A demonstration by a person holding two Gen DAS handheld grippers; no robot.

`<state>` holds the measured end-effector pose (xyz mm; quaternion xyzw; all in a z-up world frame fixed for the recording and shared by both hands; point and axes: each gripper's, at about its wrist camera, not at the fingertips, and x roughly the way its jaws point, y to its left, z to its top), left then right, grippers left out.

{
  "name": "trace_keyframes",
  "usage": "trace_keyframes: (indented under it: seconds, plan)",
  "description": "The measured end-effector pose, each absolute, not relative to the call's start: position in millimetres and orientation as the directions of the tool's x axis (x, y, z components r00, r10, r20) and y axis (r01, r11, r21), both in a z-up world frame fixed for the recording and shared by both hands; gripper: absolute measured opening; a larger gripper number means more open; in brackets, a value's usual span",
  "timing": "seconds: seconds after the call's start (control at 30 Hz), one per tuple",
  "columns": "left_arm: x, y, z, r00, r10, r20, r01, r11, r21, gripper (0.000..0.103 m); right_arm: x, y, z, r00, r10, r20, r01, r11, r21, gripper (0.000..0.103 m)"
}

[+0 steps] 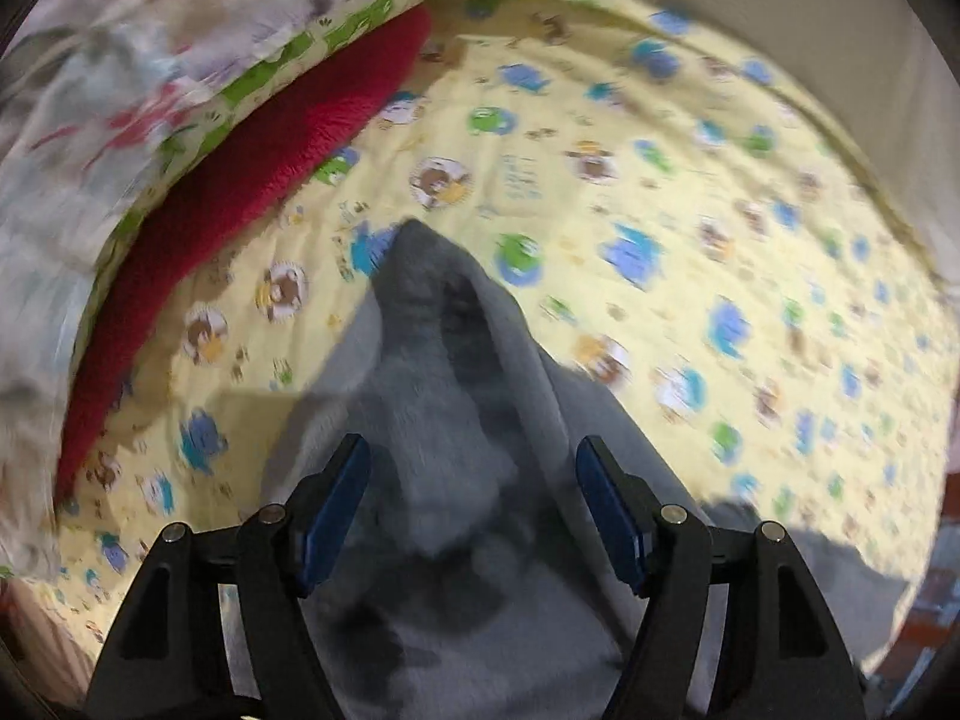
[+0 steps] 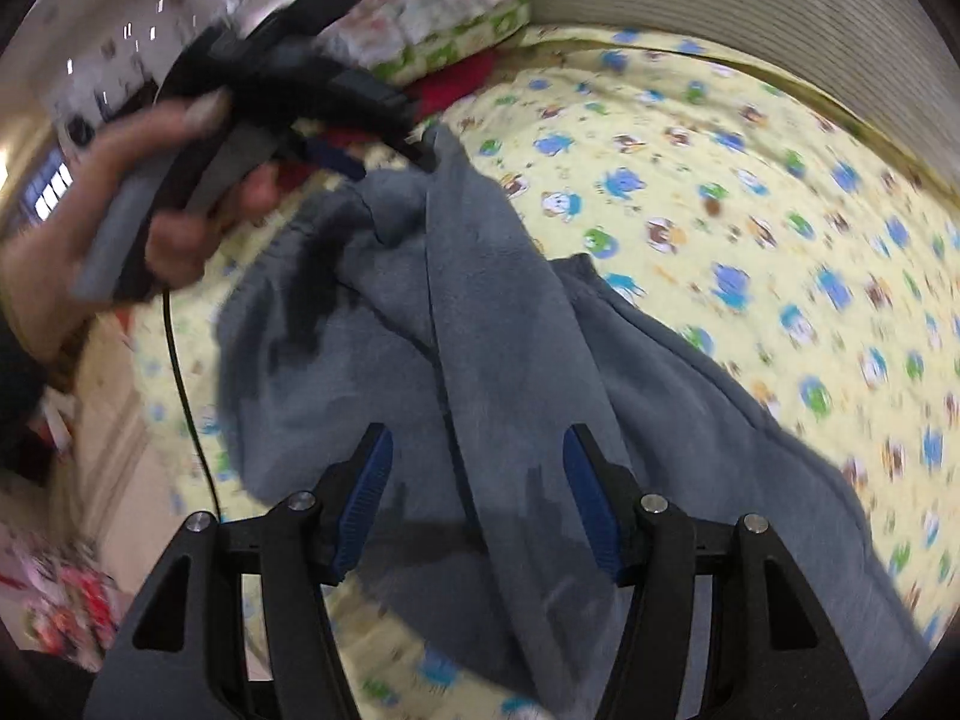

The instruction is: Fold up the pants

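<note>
Left wrist view: left claw [image 1: 473, 441] spread wide, blue pads on either side of a raised ridge of the grey pants [image 1: 444, 360], not pressed on it. Ridge pointing toward the red pillow [image 1: 270, 180] at the far left corner of the bed [image 1: 690, 138]. Much blurred by motion.

Right wrist view: right claw [image 2: 477, 429] also spread, low over the pants [image 2: 480, 300], with a long seam or fold line running between its pads. Nothing pinched. Pants crumpled in the middle of the bed, bunched part toward the far left corner, one long part running to the near right edge. Left hand [image 2: 138, 198] seen at the far left with its tool close to the bunched cloth; cannot tell from here if touching.

Step in hand, as a judgement: early, laying out and straightening, no neat fold made yet. Next move calls for closing each claw on one edge of the cloth, then pulling apart to flatten the legs before folding one over the other. Risk of catching two layers at once.
</note>
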<state>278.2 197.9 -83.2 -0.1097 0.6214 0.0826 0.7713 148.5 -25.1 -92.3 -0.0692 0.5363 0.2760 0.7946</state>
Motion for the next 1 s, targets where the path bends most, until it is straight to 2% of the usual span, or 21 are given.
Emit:
trace_keyframes:
  seconds: [0.07,0.1,0.17,0.2,0.23,0.27,0.3,0.33,0.47,0.63,0.73,0.87,1.0]
  plan:
    - [290,201,-94,0.192,0.036,-0.981,-0.284,0.959,-0.02,0.069,155,-13,-105,0.265,0.325,-0.908,-0.526,0.837,0.146,0.06]
    - [293,203,-98,0.186,0.043,-0.982,-0.288,0.958,-0.012,0.063,159,-10,-110,0.258,0.32,-0.911,-0.53,0.836,0.143,0.06]
    - [296,207,-105,0.172,0.039,-0.984,-0.297,0.955,-0.014,0.052,163,-7,-121,0.241,0.302,-0.922,-0.532,0.836,0.134,0.049]
    - [296,208,-105,0.175,0.033,-0.984,-0.3,0.954,-0.022,0.044,166,-8,-125,0.218,0.296,-0.93,-0.526,0.838,0.144,0.042]
    - [295,210,-105,0.193,0.017,-0.981,-0.296,0.954,-0.042,0.037,166,-9,-125,0.205,0.31,-0.928,-0.519,0.838,0.166,0.042]
    - [294,210,-106,0.208,-0.002,-0.978,-0.283,0.957,-0.062,0.018,166,-10,-124,0.207,0.328,-0.922,-0.518,0.836,0.181,0.041]
    - [293,210,-107,0.215,-0.017,-0.977,-0.276,0.958,-0.077,0.007,165,-11,-122,0.215,0.337,-0.917,-0.529,0.829,0.181,0.028]
    - [291,209,-105,0.229,-0.029,-0.973,-0.272,0.958,-0.092,0.006,165,-10,-122,0.211,0.337,-0.918,-0.535,0.825,0.18,0.003]
    - [264,208,-68,0.381,-0.031,-0.924,-0.256,0.957,-0.137,0.002,169,-20,-110,0.22,0.372,-0.902,-0.522,0.826,0.214,0.003]
    - [205,224,4,0.558,-0.053,-0.828,-0.267,0.934,-0.239,0.002,165,-43,-59,0.249,0.497,-0.831,-0.521,0.792,0.318,0.003]
    - [163,235,27,0.617,-0.057,-0.785,-0.299,0.905,-0.302,0.002,152,-47,-32,0.231,0.558,-0.797,-0.569,0.742,0.354,0.003]
    - [91,249,19,0.629,-0.046,-0.776,-0.375,0.857,-0.354,0.002,128,-40,-27,0.128,0.605,-0.786,-0.605,0.676,0.421,0.004]
    - [40,256,-16,0.585,-0.035,-0.81,-0.435,0.83,-0.35,0.002,100,-22,-49,0.036,0.559,-0.829,-0.649,0.644,0.406,0.003]
